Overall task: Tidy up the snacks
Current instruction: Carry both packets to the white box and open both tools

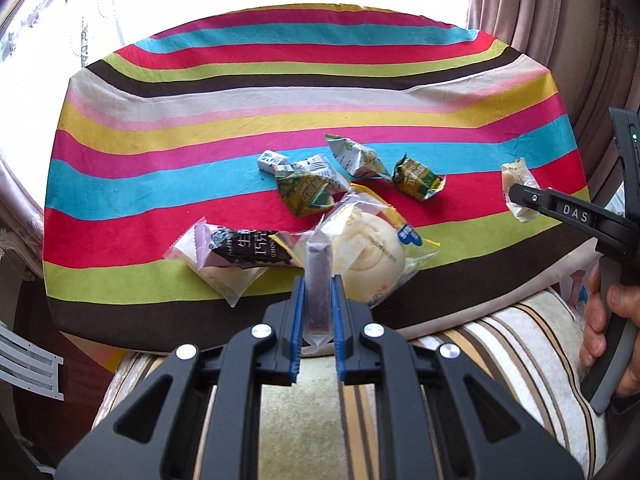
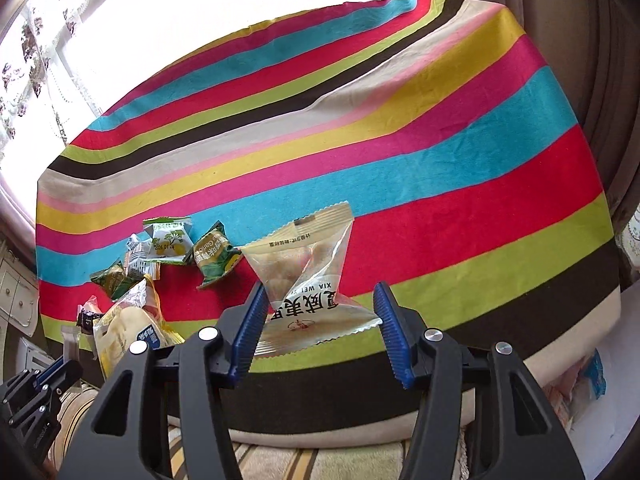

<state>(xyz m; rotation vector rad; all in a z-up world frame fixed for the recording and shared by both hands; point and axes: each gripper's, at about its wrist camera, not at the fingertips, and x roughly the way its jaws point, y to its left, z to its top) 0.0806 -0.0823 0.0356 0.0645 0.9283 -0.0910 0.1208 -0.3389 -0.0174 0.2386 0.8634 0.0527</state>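
Both claws are mid-carry: the left claw [image 1: 318, 300] is clamped on a clear sachet [image 1: 318, 280]; the right claw [image 2: 320, 320] stands apart around a wafer packet [image 2: 308, 276]. Each needs a sorting spot next.

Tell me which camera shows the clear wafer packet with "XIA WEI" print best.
Right wrist view: the clear wafer packet fills the centre between the right gripper jaws, print readable. Left wrist view shows it small, at the frame edge, partly hidden.

A cloth of bright multicoloured stripes [image 1: 280, 92] covers the table to all its edges. Beyond its far edge, a sheer white flowered curtain [image 2: 36, 40] hangs at the bright window, with a heavy brownish drape [image 1: 560, 28] beside the far right corner. A beige striped cushion [image 1: 500, 340] lies below the near edge.
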